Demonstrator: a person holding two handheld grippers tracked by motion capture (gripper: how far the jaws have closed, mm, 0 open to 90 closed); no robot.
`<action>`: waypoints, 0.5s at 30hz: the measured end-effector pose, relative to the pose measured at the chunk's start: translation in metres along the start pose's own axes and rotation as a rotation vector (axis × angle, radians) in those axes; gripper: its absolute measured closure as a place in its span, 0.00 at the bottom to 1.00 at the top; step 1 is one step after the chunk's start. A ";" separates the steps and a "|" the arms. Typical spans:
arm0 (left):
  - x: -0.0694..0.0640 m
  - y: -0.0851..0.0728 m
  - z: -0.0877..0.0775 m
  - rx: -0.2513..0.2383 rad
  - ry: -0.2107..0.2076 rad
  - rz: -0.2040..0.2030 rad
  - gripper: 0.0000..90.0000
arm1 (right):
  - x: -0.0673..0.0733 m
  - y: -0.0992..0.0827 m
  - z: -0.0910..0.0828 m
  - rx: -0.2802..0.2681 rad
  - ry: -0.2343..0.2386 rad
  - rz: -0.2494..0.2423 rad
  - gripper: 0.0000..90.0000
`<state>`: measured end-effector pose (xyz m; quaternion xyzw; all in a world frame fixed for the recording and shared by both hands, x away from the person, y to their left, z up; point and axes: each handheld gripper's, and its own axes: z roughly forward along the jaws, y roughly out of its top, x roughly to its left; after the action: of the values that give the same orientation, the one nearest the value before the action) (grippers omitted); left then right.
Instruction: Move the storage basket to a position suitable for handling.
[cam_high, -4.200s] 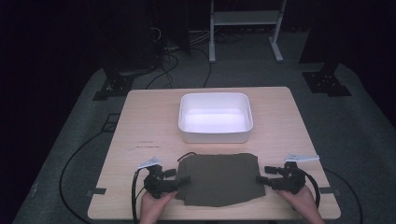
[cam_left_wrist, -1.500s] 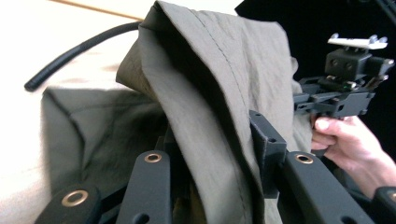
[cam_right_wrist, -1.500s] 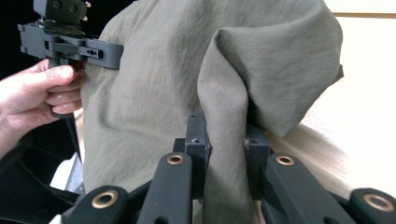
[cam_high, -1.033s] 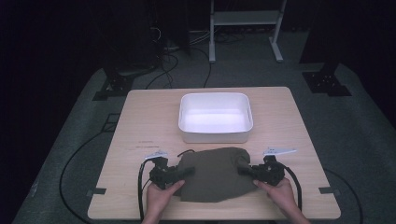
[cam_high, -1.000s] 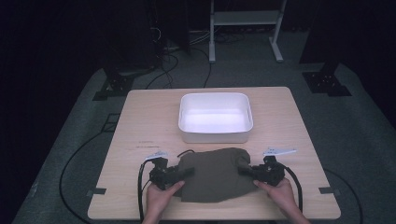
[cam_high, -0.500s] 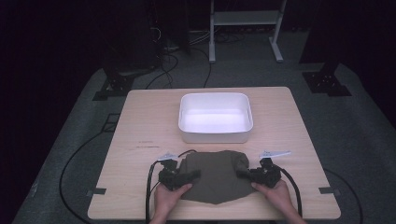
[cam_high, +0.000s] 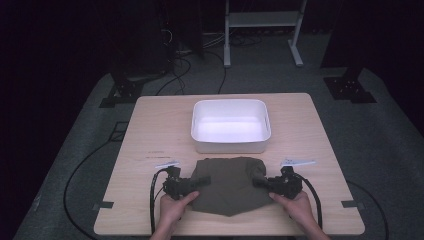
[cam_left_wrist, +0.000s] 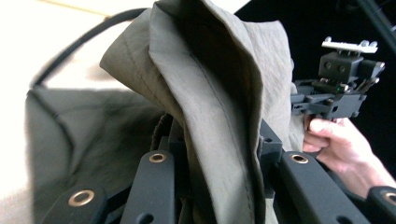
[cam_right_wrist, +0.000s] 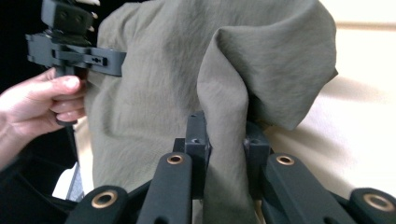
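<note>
An olive cloth (cam_high: 230, 186) is lying on the wooden surface (cam_high: 150, 125) just before a white tub (cam_high: 231, 125). The left gripper (cam_left_wrist: 219, 154), jaws just closing, and right gripper (cam_right_wrist: 223, 140) are each pinching a fold, detail the high view is blurring.

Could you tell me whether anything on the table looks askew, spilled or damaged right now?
Nothing stands out. The olive cloth is bunched where the left gripper and right gripper pinch its sides, the left one's jaws having just closed on a fold. The white tub sits upright beyond it, apparently empty, on the table.
</note>
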<state>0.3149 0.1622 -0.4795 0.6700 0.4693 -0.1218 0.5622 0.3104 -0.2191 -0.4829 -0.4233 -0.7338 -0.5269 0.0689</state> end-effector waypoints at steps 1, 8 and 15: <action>-0.003 0.003 -0.003 -0.004 -0.002 0.010 0.75 | 0.002 0.004 -0.002 -0.013 0.010 -0.002 0.86; -0.023 0.030 -0.021 -0.049 -0.025 0.043 0.75 | 0.019 0.033 -0.014 -0.061 0.055 -0.013 0.86; -0.036 0.056 -0.035 -0.072 -0.039 0.067 0.75 | 0.032 0.060 -0.020 -0.084 0.085 -0.020 0.86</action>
<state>0.3257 0.1790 -0.4065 0.6622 0.4398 -0.0991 0.5986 0.3252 -0.2129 -0.4135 -0.3958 -0.7114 -0.5756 0.0769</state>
